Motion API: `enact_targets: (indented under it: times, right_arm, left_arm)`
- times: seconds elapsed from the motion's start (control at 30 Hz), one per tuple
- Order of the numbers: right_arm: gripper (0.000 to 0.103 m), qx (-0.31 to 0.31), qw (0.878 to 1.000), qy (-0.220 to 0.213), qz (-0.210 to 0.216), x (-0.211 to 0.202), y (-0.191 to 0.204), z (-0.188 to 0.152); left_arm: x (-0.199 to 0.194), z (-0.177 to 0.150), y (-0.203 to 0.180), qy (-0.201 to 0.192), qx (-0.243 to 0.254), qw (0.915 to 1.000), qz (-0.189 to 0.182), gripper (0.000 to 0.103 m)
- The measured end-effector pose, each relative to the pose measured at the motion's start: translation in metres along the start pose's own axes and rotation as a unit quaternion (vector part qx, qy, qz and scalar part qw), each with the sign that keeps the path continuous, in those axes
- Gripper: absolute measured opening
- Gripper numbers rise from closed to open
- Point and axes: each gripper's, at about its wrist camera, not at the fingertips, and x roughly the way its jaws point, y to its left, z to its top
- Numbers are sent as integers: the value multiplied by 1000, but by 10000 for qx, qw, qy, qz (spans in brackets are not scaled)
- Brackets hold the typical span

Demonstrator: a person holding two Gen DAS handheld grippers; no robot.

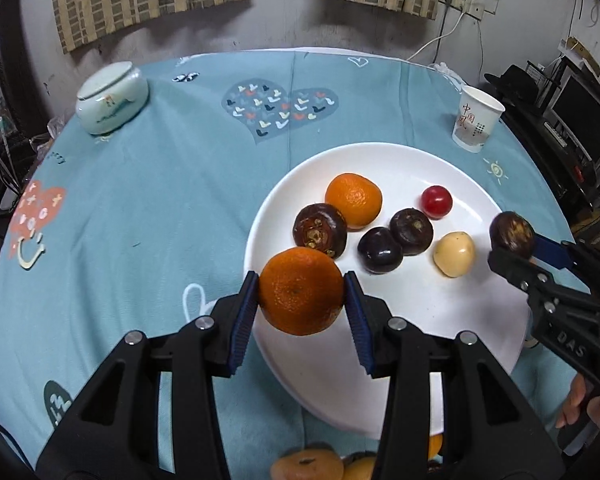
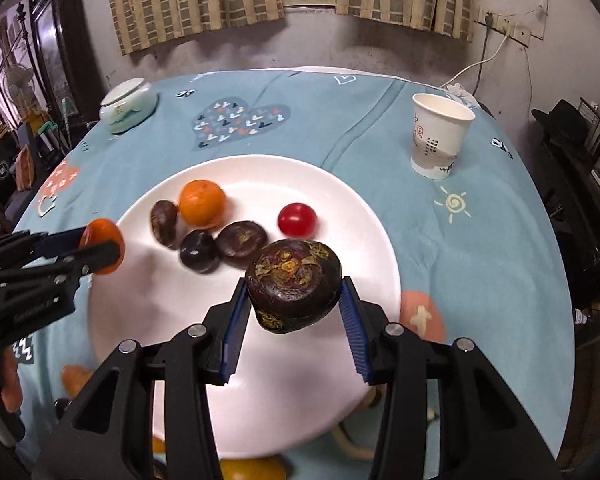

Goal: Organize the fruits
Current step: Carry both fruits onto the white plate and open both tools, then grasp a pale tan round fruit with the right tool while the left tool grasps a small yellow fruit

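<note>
My left gripper is shut on a mandarin orange and holds it over the near left rim of the white plate. My right gripper is shut on a dark water chestnut above the plate. On the plate lie another orange, a red cherry tomato, three dark chestnuts and a pale peeled one. The right gripper shows in the left wrist view, the left gripper in the right wrist view.
A paper cup stands at the far right of the blue tablecloth. A lidded ceramic jar stands at the far left. More oranges lie at the near edge below the grippers. Shelves and clutter flank the table.
</note>
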Motion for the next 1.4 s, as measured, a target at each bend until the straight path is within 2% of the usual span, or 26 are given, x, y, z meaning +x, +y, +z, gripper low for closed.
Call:
enact_targets:
  times: [0.23, 0.27, 0.3, 0.33, 0.47, 0.63, 0.7, 0.8, 0.9, 1.0, 1.17, 1.27, 1.4]
  right_arm:
    - [46, -43, 9999, -138, -79, 13, -5, 9]
    - [51, -79, 9998, -151, -92, 14, -4, 11]
    - [64, -149, 9996, -161, -152, 15, -1, 12]
    - [66, -263, 9990, -210, -308, 15, 2, 14]
    - [66, -472, 9968, -329, -560, 8, 6, 16]
    - [66, -536, 9972, -314, -410, -26, 6, 10]
    - [66, -555, 9973, -348, -344, -44, 10, 4]
    - [66, -538, 9976, -403, -180, -73, 17, -13]
    - [67, -529, 9974, -482, -57, -101, 28, -41]
    - [67, -497, 9976, -472, -30, -124, 39, -83]
    - [67, -275, 9987, -413, 125, -140, 56, -153]
    - [67, -125, 9993, -273, 210, -139, 61, -177]
    - [67, -173, 9995, -234, 111, -138, 65, -181]
  left_arm:
    - [10, 14, -5, -25, 68, 10000, -32, 44]
    - [11, 16, -6, -18, 66, 10000, -26, 44]
    - [13, 17, -6, -3, 55, 10000, -35, 45]
    - [15, 19, -6, 29, 26, 10000, -68, 45]
    - [11, 25, -5, -59, -42, 10000, -39, 60]
    - [-23, 26, -1, -370, -25, 9993, -91, 74]
    - [-44, 21, 0, -561, 51, 9984, -108, 84]
    - [-79, 0, -1, -783, 213, 9967, 6, 88]
    - [-115, -44, -3, -973, 347, 9946, 42, 94]
    - [-133, -92, -3, -1018, 322, 9943, 64, 95]
    - [-140, -179, 8, -1005, -47, 9947, -212, 95]
    - [-137, -204, 11, -929, 20, 9956, -156, 95]
    - [-138, -217, 14, -990, 143, 9948, 177, 95]
